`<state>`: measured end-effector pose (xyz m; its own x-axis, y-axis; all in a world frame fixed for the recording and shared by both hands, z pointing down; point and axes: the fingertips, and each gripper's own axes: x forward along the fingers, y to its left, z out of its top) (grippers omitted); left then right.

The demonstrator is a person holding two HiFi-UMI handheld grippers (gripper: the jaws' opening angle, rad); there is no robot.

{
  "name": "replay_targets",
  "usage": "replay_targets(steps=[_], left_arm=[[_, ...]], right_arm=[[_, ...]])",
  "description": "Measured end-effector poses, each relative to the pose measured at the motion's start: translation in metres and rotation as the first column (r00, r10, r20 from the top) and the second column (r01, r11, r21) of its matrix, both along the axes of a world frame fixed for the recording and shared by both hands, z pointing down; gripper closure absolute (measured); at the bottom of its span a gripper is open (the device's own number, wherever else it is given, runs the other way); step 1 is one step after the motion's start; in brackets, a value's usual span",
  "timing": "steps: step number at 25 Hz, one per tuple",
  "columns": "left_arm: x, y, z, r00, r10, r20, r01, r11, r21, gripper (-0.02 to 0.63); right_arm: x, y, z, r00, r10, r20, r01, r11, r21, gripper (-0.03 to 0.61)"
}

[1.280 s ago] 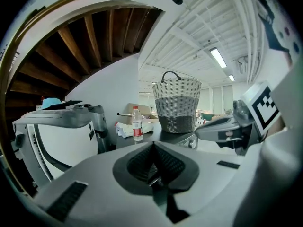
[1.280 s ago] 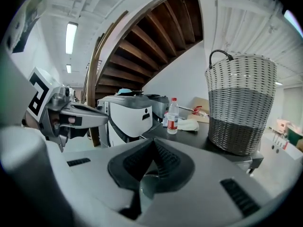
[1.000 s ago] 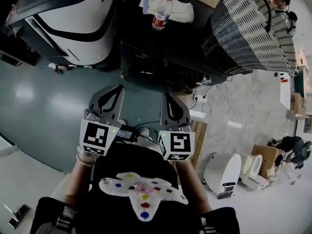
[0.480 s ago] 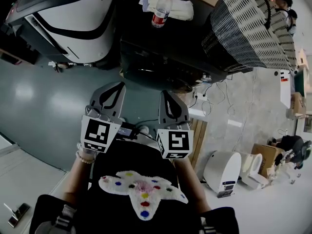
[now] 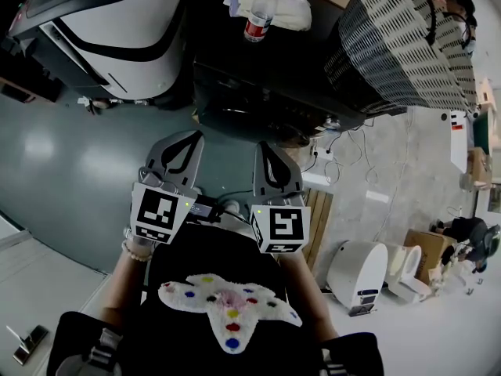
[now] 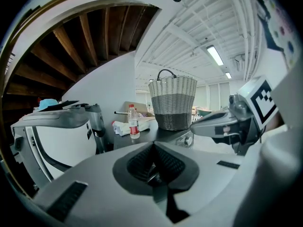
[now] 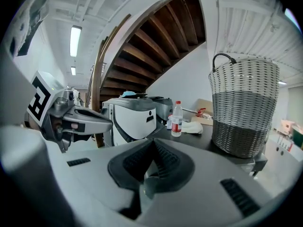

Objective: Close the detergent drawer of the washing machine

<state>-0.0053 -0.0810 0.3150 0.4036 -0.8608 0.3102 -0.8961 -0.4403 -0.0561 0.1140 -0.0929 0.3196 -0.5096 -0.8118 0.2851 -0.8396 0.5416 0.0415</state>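
Both grippers are held side by side in front of the person's chest, pointing toward a dark-topped machine [image 5: 266,92]. The left gripper [image 5: 190,136] is shut with nothing in it, its pads [image 6: 142,162] meeting. My right gripper [image 5: 266,147] is shut and empty too, with its pads [image 7: 163,160] together. Each gripper shows in the other's view: the right gripper [image 6: 222,126] and the left gripper [image 7: 80,119]. A grey front panel with a knob [image 6: 185,139] shows under the dark top. I cannot make out a detergent drawer. Neither gripper touches the machine.
On the dark top stand a water bottle [image 5: 258,18], a white cloth [image 5: 274,10] and a tall wicker basket [image 5: 407,45]. A white and grey appliance [image 5: 117,30] sits to the left. Cables [image 5: 344,155], white fixtures [image 5: 356,276] and a cardboard box [image 5: 427,249] lie on the floor at right.
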Motion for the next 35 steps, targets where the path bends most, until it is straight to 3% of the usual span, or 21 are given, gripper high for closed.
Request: replay_targets(steps=[35], left_arm=[[0.0035, 0.0014, 0.0013, 1.0, 0.014, 0.007, -0.014, 1.0, 0.0, 0.601]], right_arm=[[-0.0077, 0.0057, 0.0054, 0.999, -0.037, -0.008, 0.037, 0.999, -0.013, 0.574]])
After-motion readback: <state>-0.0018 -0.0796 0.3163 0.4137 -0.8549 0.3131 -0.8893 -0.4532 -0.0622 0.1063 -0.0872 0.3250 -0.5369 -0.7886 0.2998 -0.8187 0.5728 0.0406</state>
